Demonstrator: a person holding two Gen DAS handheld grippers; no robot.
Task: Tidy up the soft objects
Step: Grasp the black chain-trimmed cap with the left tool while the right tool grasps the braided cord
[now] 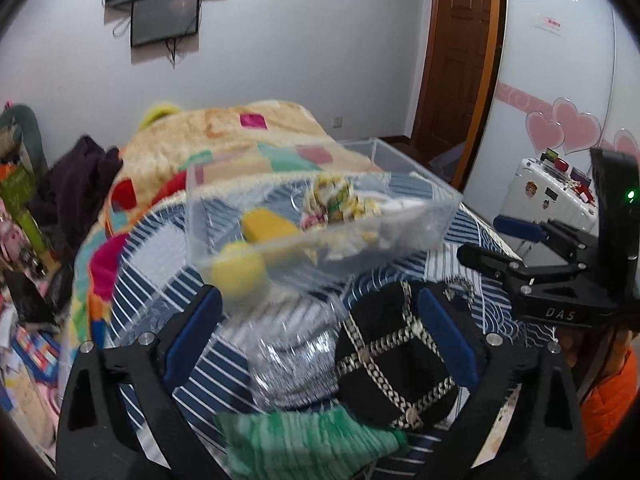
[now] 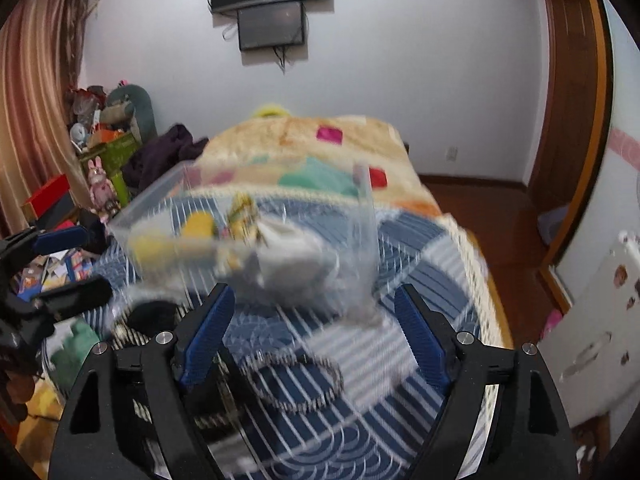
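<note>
A clear plastic bin [image 1: 416,208] sits on the blue striped bedspread. It holds yellow soft pieces [image 1: 266,226], a patterned cloth [image 1: 334,200] and a white cloth [image 2: 296,258]. It also shows, blurred, in the right wrist view [image 2: 152,208]. My left gripper [image 1: 318,328] is open and empty above a silver-grey cloth [image 1: 292,364], a black bag with a chain pattern [image 1: 394,364] and a green cloth [image 1: 304,440]. My right gripper [image 2: 314,320] is open and empty just in front of the bin. It also shows in the left wrist view [image 1: 486,242].
A colourful patchwork blanket [image 1: 224,136] lies behind the bin. A dark garment [image 1: 76,184] and clutter lie at the left. A white suitcase [image 1: 544,196] stands at the right by a wooden door [image 1: 456,60]. A chain strap [image 2: 296,384] lies on the bedspread.
</note>
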